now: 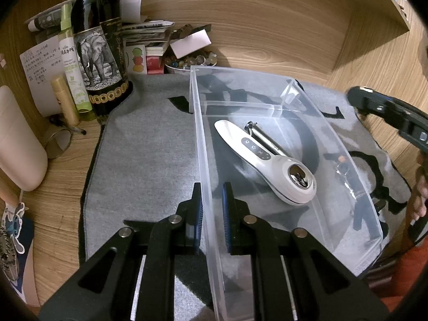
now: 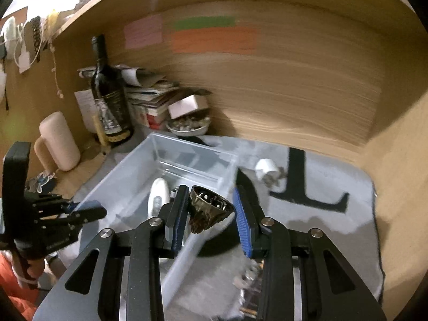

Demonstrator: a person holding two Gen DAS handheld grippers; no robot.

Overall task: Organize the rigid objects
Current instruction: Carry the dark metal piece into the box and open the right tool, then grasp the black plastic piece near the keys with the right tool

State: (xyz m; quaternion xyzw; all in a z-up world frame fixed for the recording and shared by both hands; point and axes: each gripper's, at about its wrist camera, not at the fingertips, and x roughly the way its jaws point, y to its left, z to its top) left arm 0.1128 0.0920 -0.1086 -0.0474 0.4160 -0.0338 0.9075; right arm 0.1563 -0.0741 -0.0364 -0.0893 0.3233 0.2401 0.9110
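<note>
A clear plastic bin sits on a grey mat. In it lie a white handheld device and silver nail clippers. My left gripper grips the bin's left wall, one finger on each side. My right gripper has its jaws apart, and a perforated brass-coloured metal cup hangs between the pads, touching the left pad, above the bin's right wall. A white plug adapter lies on the mat right of the bin. Keys lie outside the bin's right wall.
A dark wine bottle, a green spray bottle, a beige tube, a pink jug, a stack of papers and a bowl of marbles stand at the back left. Wooden walls enclose the desk.
</note>
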